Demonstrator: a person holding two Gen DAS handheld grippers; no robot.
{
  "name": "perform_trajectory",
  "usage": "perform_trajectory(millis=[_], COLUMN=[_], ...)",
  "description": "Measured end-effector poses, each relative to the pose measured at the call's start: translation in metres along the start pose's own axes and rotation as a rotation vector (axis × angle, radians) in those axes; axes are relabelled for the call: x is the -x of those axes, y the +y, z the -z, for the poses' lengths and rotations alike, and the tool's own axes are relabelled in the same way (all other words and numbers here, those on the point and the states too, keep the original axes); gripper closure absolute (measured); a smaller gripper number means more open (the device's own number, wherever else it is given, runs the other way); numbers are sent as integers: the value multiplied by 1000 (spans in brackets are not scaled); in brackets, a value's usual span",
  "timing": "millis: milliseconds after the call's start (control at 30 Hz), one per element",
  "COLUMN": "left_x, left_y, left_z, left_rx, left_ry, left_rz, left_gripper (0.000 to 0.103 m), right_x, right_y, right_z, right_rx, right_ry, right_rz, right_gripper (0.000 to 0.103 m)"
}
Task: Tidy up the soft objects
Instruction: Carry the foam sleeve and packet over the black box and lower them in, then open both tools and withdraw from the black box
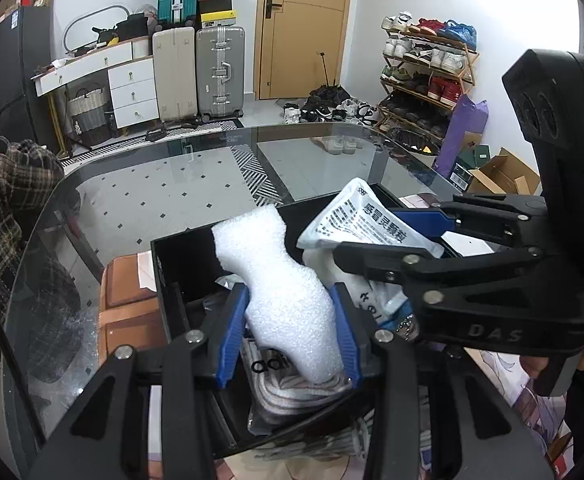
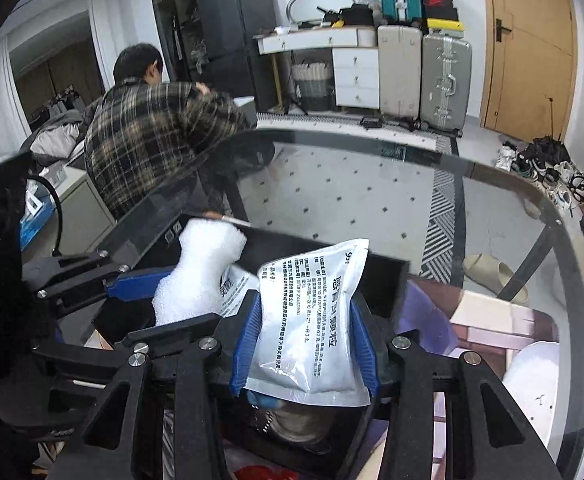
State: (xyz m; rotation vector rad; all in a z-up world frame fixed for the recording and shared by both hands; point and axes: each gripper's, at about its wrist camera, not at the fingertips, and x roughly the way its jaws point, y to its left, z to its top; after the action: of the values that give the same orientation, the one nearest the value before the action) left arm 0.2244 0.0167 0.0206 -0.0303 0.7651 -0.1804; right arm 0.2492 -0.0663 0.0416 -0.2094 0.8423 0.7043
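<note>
Left wrist view. Centrally, the left tongs [image 1: 292, 336] stand partly closed, clamped across the lower body of a white foam piece [image 1: 281, 292], a blue pad touching each flank. The foam piece rises tilted out of the black box [image 1: 171, 280], which sits on the glass surface [image 1: 151, 200]. Its pitted, bulky form suggests a very light, springy thing that gives under pressure; a hold across the broad lower part, as here, looks sounder than one at the narrow neck. To the right, the right tongs [image 1: 388, 236] grip a white printed sachet [image 1: 368, 220] over the same box. Folded cloth and other packets lie beneath.

Right wrist view. The right tongs [image 2: 304, 344] are closed to the width of the white printed sachet [image 2: 312, 320], clamped on its two side edges, so that it stands upright above the black box [image 2: 384, 276]. The film looks smooth and slippery, and the filling limp and fairly light; a hold at mid-height on the sealed edges seems least likely to slide. At left, the left tongs [image 2: 163, 288] hold the white foam piece [image 2: 199, 272], just beside the sachet. Whether the two touch cannot be told.
</note>
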Motion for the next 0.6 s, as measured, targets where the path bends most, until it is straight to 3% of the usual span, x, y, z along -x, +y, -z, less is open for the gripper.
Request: perform_trajectory(millis=[100, 233, 267, 300, 333, 367, 400, 533, 600], left_x=[0, 1, 2, 3, 4, 6, 8, 26, 39], left_y=[2, 3, 3, 2, -1, -5, -6, -2, 0], left_z=[1, 3, 3, 3, 2, 2, 3, 6, 11], left_rx=[-9, -10, -8, -7, -7, -6, -2, 61, 97], left_ry=[2, 10, 14, 18, 19, 13, 12, -22, -49], left_rz=[-2, 3, 4, 15, 20, 7, 2, 19, 35], left_gripper=[62, 60, 54, 49, 39, 36, 35, 9, 3], right_x=[-2, 9, 16, 24, 34, 40, 48, 70, 81], right_y=[4, 3, 0, -1, -3, -5, -6, -11, -14], right_z=[2, 6, 5, 4, 4, 5, 4, 7, 12], right_rx=[22, 31, 27, 17, 8, 6, 8, -5, -31], right_ry=[-1, -52, -72, -98, -126, -142, -156, -161, -177], right_rz=[21, 34, 36, 23, 14, 19, 35, 71, 90], right_gripper=[59, 50, 42, 28, 19, 11, 11, 4, 0])
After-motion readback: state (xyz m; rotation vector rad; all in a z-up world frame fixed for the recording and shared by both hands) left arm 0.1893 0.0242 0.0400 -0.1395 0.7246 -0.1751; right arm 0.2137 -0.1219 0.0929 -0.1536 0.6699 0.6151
